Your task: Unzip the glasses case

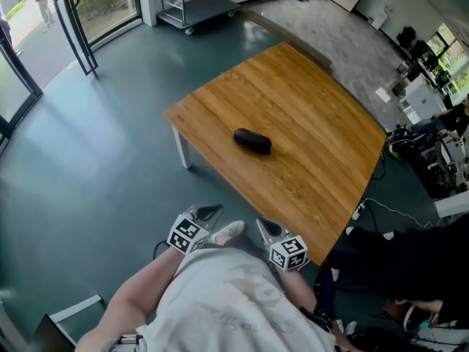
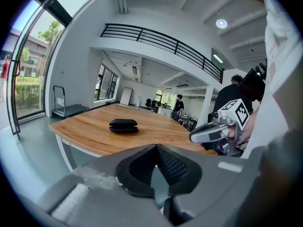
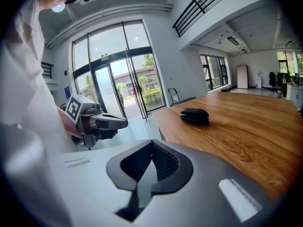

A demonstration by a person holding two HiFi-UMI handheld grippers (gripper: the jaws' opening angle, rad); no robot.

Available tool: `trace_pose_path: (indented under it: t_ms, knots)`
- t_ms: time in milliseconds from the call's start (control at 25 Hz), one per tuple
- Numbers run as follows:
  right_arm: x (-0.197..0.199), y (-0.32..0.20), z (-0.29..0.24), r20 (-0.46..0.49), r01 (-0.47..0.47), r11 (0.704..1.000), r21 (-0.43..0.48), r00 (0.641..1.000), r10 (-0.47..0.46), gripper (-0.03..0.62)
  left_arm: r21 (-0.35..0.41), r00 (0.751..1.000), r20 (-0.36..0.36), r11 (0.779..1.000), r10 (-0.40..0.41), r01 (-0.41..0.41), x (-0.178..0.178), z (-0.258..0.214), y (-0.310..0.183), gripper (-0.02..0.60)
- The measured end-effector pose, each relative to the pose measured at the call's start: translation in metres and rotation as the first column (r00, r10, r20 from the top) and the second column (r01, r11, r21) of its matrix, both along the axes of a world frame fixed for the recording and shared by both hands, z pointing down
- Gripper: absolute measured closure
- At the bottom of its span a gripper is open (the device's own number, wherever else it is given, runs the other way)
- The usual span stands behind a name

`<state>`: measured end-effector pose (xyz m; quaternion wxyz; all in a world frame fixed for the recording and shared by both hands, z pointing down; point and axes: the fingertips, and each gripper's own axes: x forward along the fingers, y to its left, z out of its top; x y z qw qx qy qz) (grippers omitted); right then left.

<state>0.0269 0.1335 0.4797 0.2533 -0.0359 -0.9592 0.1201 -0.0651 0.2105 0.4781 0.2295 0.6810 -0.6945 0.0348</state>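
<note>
The black glasses case (image 1: 252, 141) lies closed near the middle of the wooden table (image 1: 322, 152); it also shows as the case (image 2: 123, 125) in the left gripper view and the case (image 3: 195, 115) in the right gripper view. Both grippers are held close to the person's body, short of the table's near edge and well apart from the case. My left gripper (image 1: 209, 213) has its jaws together with nothing between them, tips (image 2: 156, 146) meeting. My right gripper (image 1: 265, 226) is likewise shut and empty, tips (image 3: 151, 142) touching. Each gripper sees the other beside it.
The table stands on a dark green floor with white legs (image 1: 181, 147). A flat trolley (image 1: 198, 7) is at the far wall, glass doors (image 1: 73, 20) at far left. A person in black (image 1: 396, 262) and cables (image 1: 381, 211) are at the table's right.
</note>
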Motion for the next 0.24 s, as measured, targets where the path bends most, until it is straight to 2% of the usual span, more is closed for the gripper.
trace_pose_path:
  t_ms: [240]
  knots:
    - [-0.004, 0.0008, -0.0062, 0.011, -0.004, 1.0, -0.01, 1.0, 0.004, 0.586, 0.015, 1.0, 0.01, 1.0, 0.019, -0.02, -0.0042, -0.0077, -0.0058, 0.575]
